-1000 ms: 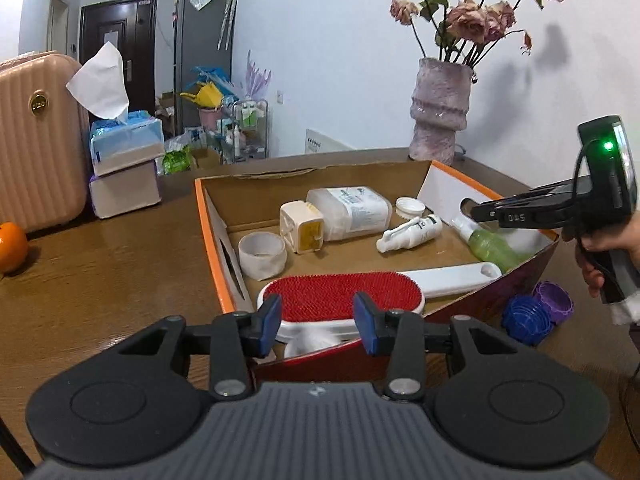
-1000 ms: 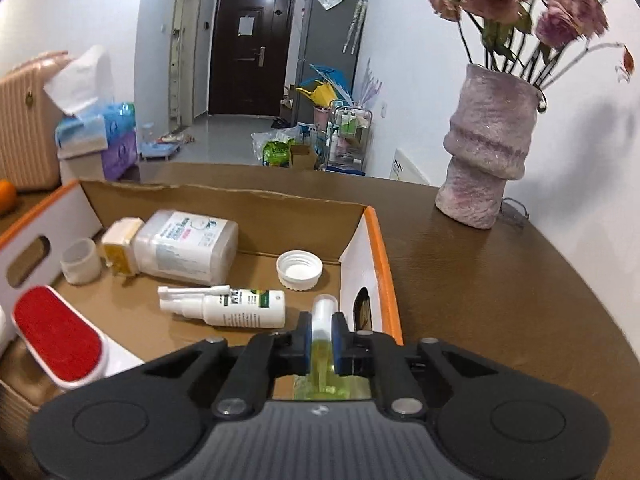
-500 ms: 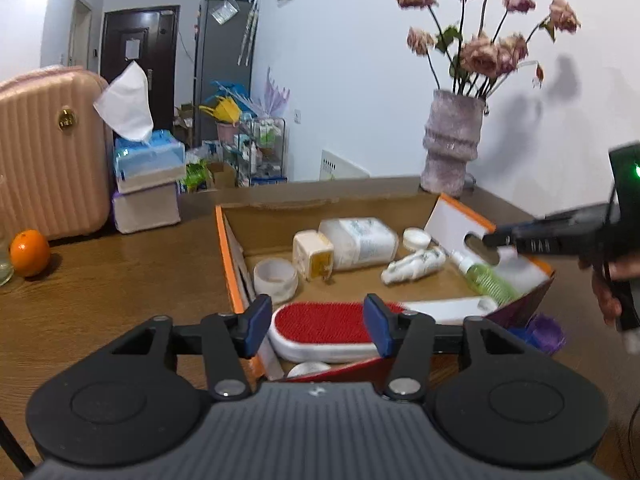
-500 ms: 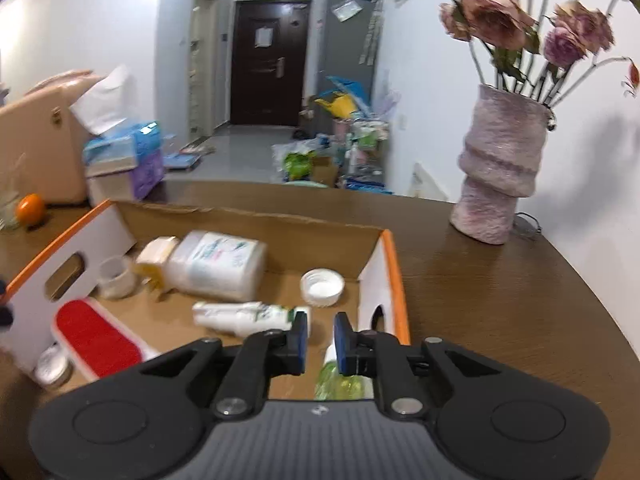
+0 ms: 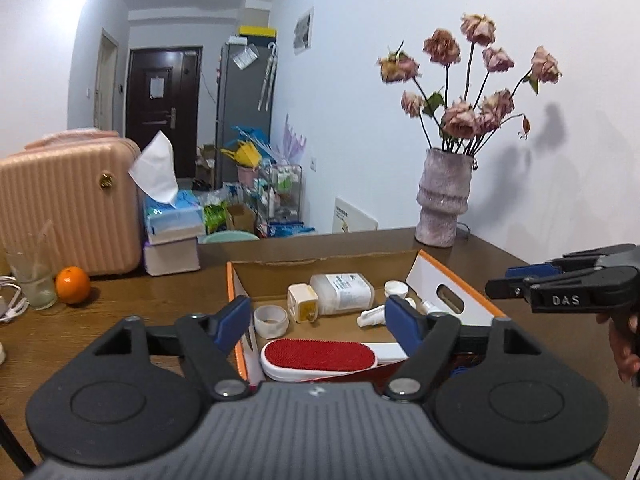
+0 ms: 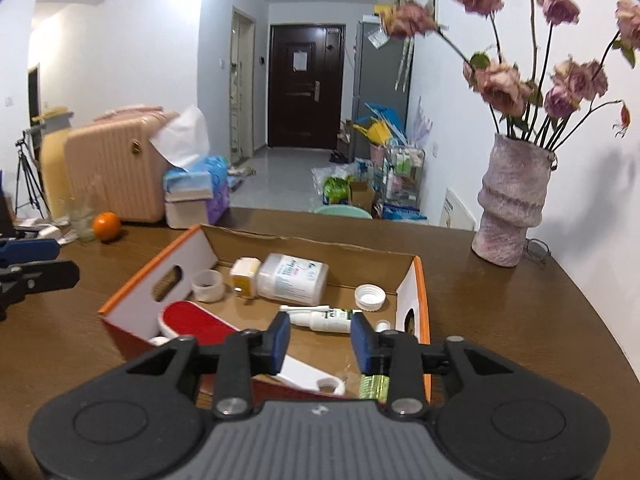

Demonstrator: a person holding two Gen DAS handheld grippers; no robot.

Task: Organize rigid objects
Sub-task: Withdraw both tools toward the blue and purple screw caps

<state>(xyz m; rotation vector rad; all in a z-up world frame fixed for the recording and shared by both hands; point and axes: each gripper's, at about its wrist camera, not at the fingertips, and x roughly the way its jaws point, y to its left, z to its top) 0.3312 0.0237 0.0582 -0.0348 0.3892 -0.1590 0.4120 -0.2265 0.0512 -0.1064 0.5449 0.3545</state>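
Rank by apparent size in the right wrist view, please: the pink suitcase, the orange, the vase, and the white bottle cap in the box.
1. pink suitcase and vase: they look about equally big, so I leave them unranked.
2. orange and white bottle cap: close in size too; the cap lies nearer the camera, so unsure.
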